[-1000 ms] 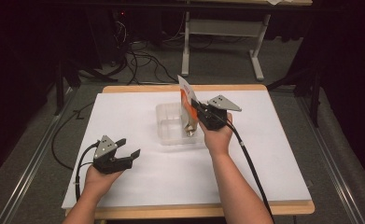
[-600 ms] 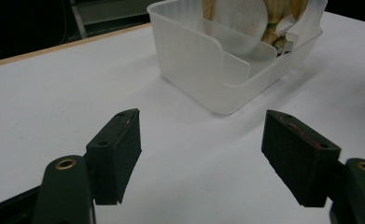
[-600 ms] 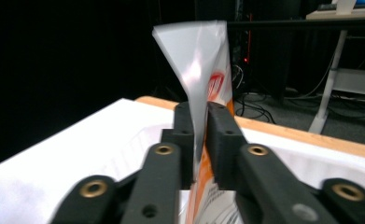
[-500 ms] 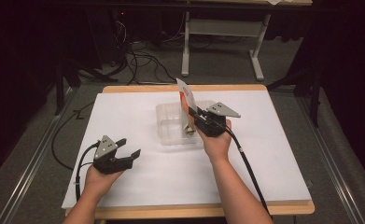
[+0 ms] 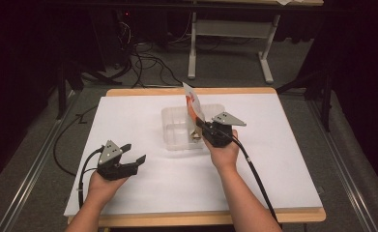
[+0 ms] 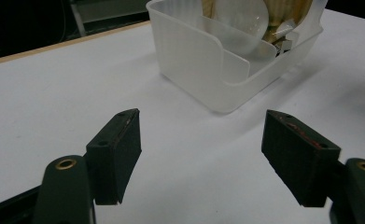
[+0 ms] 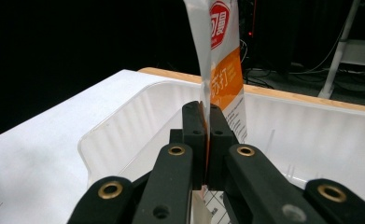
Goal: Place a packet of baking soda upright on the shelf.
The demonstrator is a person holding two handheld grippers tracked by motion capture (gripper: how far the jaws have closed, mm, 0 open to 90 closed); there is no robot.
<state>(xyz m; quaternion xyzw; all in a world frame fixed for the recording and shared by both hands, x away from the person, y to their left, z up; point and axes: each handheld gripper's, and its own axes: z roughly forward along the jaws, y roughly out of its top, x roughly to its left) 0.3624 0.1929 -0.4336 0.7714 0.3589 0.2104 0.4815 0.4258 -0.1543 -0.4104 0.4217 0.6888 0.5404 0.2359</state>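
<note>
Dark room behind, cables (image 5: 143, 67) on grey floor, a white metal table frame (image 5: 230, 34) at the back. Wooden table (image 5: 210, 218) covered with a white sheet (image 5: 128, 116).

Clear plastic bin (image 5: 177, 126) sits on the sheet around the table's centre, slightly toward the far side. In the left gripper view the bin (image 6: 194, 56) shows an inner divider and holds a few items, tan and clear, too unclear to name.

Right gripper (image 5: 202, 126) is held over the bin's right part, person's right hand (image 5: 223, 153) behind it, black cable (image 5: 254, 176) trailing back toward the person. Jaws clamped tight on a snack packet (image 5: 192, 100), white with an orange band and red logo. Packet stands nearly upright, tilted a bit, rising above the bin's rim. Right gripper view: gripper (image 7: 202, 126) pinches the packet (image 7: 222, 70) near its lower edge, bin wall (image 7: 124, 126) just below and beyond.

Left gripper (image 5: 133, 153) rests low over the sheet near the front left, left hand (image 5: 103, 183) on it, well apart from the bin. Jaws wide apart, nothing between them; left gripper view (image 6: 201, 149) shows bare sheet between the pads, bin ahead to the right.
</note>
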